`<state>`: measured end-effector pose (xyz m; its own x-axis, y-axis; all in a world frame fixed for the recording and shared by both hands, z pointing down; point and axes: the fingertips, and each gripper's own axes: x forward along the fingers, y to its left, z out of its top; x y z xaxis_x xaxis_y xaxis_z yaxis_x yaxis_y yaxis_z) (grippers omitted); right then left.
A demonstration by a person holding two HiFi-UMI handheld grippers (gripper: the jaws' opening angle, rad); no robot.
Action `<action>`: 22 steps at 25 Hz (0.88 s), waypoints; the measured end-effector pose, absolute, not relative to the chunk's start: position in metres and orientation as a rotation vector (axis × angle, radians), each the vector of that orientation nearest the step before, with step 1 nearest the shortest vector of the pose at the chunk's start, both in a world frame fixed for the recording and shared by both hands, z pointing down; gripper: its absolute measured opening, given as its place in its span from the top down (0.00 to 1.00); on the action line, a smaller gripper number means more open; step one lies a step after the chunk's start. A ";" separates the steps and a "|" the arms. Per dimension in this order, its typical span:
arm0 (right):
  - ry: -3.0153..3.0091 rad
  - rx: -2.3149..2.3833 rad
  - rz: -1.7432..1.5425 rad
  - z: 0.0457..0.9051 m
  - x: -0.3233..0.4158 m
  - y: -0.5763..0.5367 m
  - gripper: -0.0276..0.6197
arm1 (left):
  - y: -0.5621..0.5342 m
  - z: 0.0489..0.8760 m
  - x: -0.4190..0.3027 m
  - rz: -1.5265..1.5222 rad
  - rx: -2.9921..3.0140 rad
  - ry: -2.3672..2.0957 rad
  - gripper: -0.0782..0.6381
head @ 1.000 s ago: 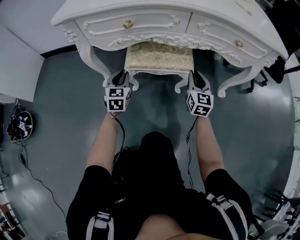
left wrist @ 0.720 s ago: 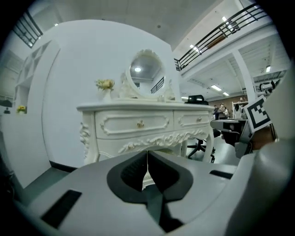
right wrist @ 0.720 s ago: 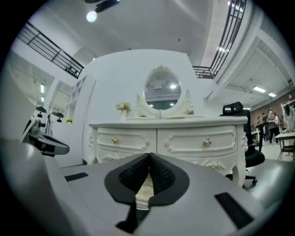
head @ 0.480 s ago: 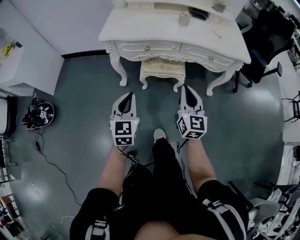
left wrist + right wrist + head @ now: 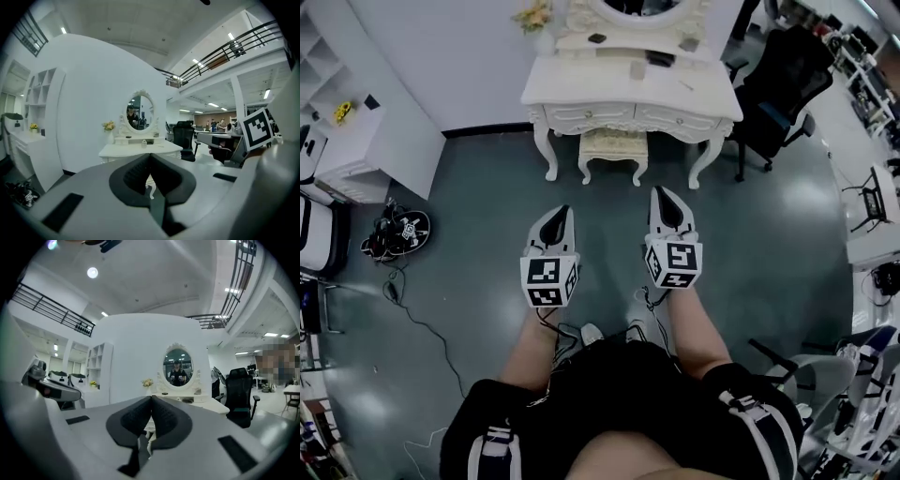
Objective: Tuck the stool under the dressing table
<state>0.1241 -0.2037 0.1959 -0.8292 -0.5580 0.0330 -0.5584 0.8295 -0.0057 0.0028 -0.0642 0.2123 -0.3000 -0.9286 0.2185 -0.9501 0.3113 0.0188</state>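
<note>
The white dressing table (image 5: 628, 94) stands against the far wall with an oval mirror (image 5: 139, 112) on top. The cream-cushioned stool (image 5: 612, 143) sits between its legs, partly under the top. Both grippers hang in the air well in front of it and point toward it. My left gripper (image 5: 565, 211) is shut with nothing in it, its pads meeting in the left gripper view (image 5: 150, 155). My right gripper (image 5: 660, 192) is shut and empty too, its pads (image 5: 157, 418) pressed together in the right gripper view. The table (image 5: 187, 401) shows beyond them.
A black office chair (image 5: 780, 82) stands right of the table. White shelving (image 5: 370, 131) is at the left, with a black device and cable (image 5: 394, 236) on the grey floor. More chairs and desks (image 5: 872, 197) line the right side.
Both grippers have lifted and drawn back from the stool's front corners, and their jaws have shut empty. The view has pulled away; the stool has stayed under the table.
</note>
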 end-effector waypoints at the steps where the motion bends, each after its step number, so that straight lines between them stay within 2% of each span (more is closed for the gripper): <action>1: -2.981 0.898 0.004 0.192 0.136 -0.196 0.94 | -0.059 0.208 0.014 0.172 1.734 -2.397 0.87; 12: -3.045 0.931 -0.058 0.143 0.232 -0.149 0.93 | -0.014 0.169 0.088 0.220 1.770 -2.452 0.87; 22: -3.094 0.886 -0.073 0.130 0.240 -0.135 0.93 | -0.004 0.146 0.106 0.273 1.806 -2.511 0.87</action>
